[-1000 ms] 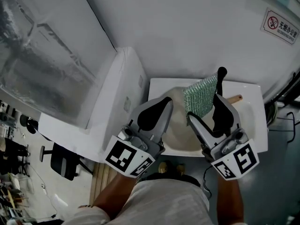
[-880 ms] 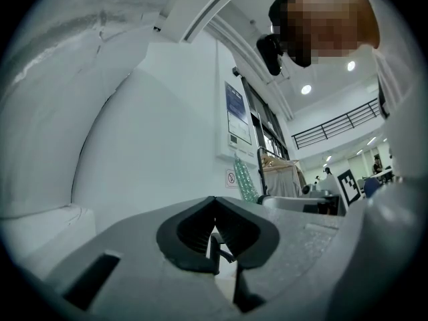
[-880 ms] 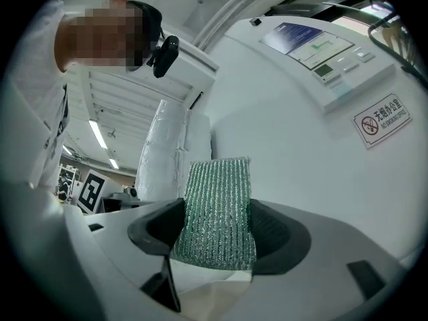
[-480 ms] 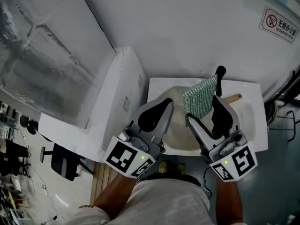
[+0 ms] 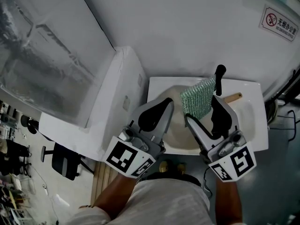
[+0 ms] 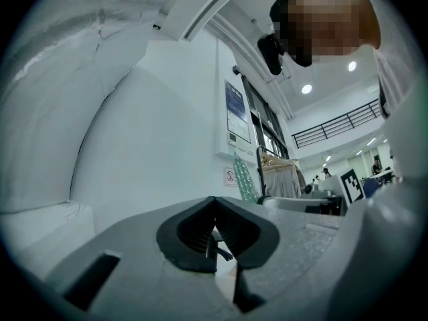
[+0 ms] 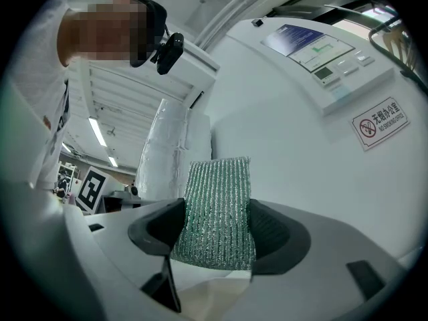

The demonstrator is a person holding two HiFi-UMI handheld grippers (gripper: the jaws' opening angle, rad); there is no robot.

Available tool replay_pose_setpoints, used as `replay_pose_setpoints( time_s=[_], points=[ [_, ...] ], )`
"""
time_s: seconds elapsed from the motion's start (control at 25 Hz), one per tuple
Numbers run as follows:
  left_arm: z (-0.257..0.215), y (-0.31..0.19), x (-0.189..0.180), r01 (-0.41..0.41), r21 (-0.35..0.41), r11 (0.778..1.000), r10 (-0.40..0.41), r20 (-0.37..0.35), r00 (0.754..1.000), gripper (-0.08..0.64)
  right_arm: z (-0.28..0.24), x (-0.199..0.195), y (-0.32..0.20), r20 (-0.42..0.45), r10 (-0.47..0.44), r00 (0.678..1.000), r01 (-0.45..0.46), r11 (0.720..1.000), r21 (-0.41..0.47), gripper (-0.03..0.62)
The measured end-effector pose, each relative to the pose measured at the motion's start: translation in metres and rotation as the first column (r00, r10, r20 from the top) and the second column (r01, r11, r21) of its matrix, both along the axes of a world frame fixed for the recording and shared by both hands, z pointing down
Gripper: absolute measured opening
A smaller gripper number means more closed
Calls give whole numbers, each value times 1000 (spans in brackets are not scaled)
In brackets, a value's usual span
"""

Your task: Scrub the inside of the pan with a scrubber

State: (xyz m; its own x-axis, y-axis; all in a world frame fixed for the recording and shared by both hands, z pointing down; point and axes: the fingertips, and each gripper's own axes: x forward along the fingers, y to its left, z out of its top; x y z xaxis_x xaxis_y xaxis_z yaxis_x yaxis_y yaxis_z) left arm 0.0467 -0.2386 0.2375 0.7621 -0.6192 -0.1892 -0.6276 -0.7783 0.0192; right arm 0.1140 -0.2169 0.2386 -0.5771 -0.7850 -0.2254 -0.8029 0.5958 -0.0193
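Observation:
A cream-coloured pan (image 5: 178, 125) lies in the white sink (image 5: 255, 125) below both grippers; its wooden handle (image 5: 233, 98) points to the far right. My right gripper (image 5: 202, 108) is shut on a green ribbed scrubber (image 5: 198, 97), held upright above the pan. In the right gripper view the scrubber (image 7: 217, 206) stands between the dark pads of the right gripper (image 7: 215, 227). My left gripper (image 5: 164, 106) hovers over the pan's left side, shut and with nothing in it. In the left gripper view the left gripper (image 6: 214, 209) shows its pads meeting.
A black faucet (image 5: 219, 75) rises at the back of the sink. A white cabinet (image 5: 112, 102) stands against the sink's left side. On the wall at the upper right hangs a no-smoking sign (image 5: 280, 25).
The right gripper and the scrubber have drifted slightly left. The left gripper has stayed where it was.

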Motion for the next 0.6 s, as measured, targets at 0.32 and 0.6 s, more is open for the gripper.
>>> replay_pose_setpoints(
  time_s=[0.32, 0.6],
  points=[
    [3, -2, -1, 12, -7, 1000, -12, 0, 1000, 15, 2, 0, -1, -1, -7, 1000, 7, 1000, -4, 304],
    [5, -3, 0, 15, -11, 1000, -15, 1, 1000, 15, 5, 1, -3, 2, -10, 1000, 10, 1000, -10, 303]
  ],
)
